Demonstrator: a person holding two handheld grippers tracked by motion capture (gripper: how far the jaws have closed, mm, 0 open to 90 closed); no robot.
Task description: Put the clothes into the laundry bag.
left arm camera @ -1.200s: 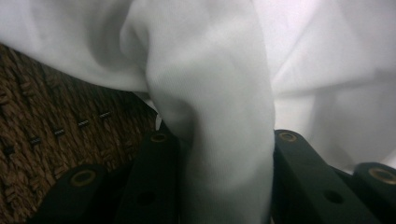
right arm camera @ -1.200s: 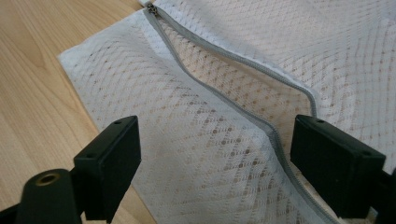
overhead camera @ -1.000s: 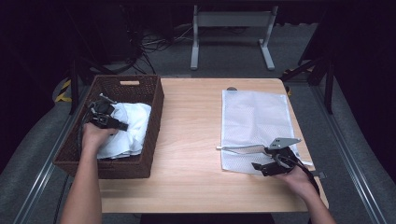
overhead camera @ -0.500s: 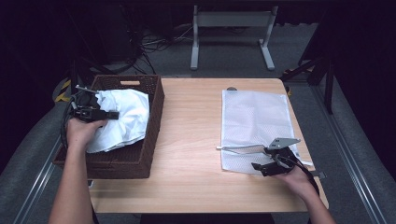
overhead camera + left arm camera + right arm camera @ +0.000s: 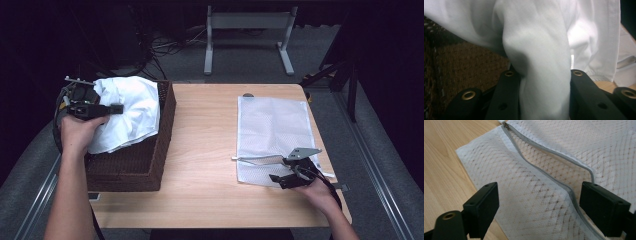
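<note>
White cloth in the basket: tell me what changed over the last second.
The left gripper, shut on the white cloth, has lifted it up out of the basket, toward the far left rim. The right gripper and mesh bag stayed put.

Text check | you have no readable lettering, label, brand, number or sign in any view | white cloth [image 5: 544, 50]: plain, unprinted | mesh bag [image 5: 554, 170]: plain netting, grey zipper, no tag you can read | basket [image 5: 150, 160] and table [image 5: 200, 150]: unmarked
</note>
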